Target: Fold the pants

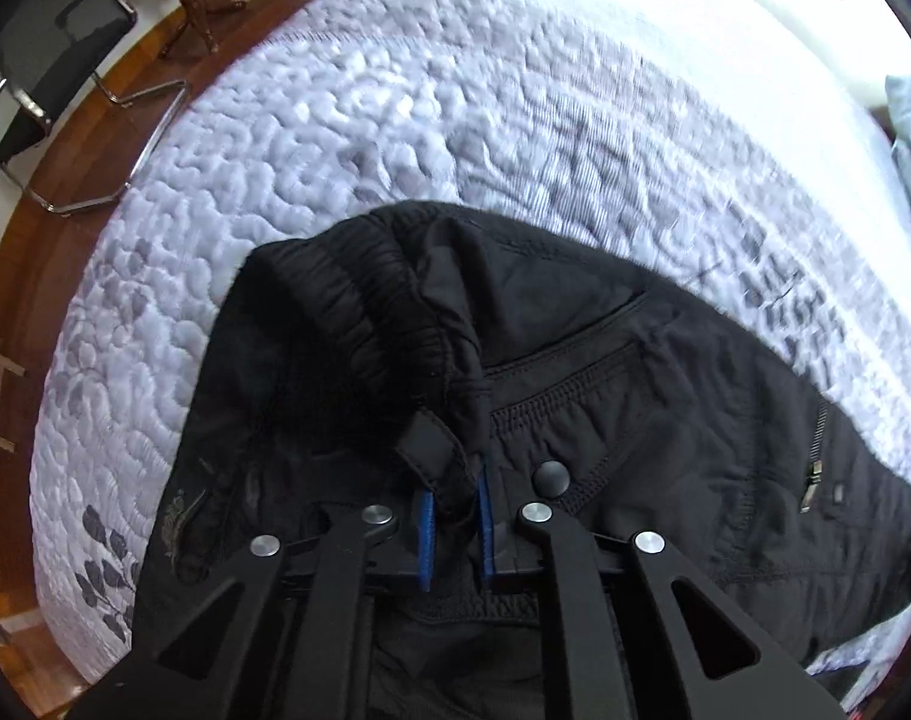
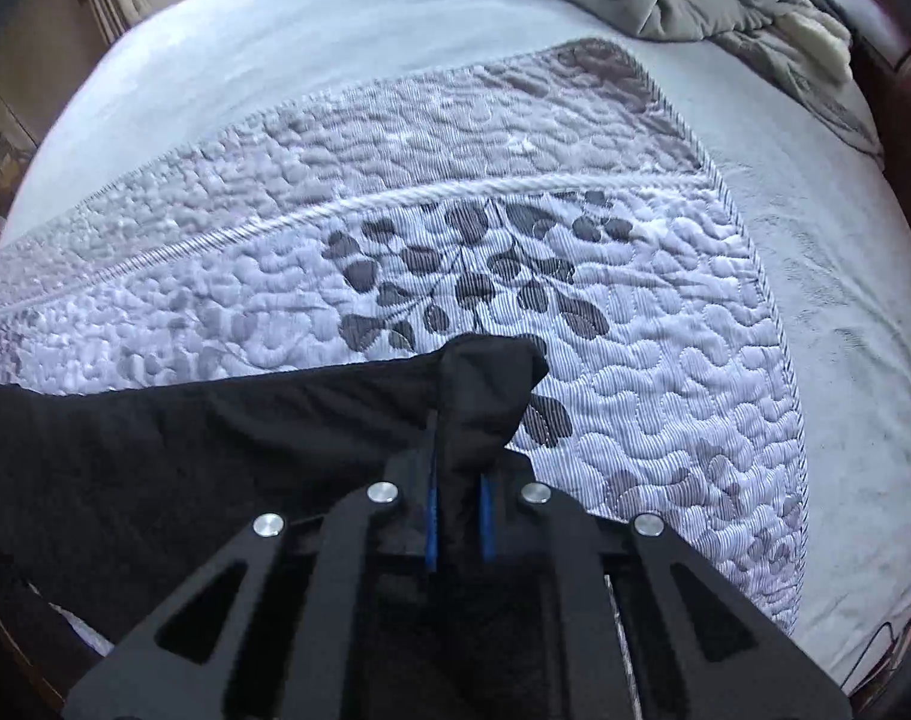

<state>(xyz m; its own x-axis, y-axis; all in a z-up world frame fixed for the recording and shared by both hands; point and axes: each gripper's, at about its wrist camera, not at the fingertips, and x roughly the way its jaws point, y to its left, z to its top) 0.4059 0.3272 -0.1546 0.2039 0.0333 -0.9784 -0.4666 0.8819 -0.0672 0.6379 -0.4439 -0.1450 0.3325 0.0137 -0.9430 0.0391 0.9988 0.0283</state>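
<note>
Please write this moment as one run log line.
left gripper: shut on pants waistband | right gripper: shut on pants end | pants: over quilt | fold: not finished
</note>
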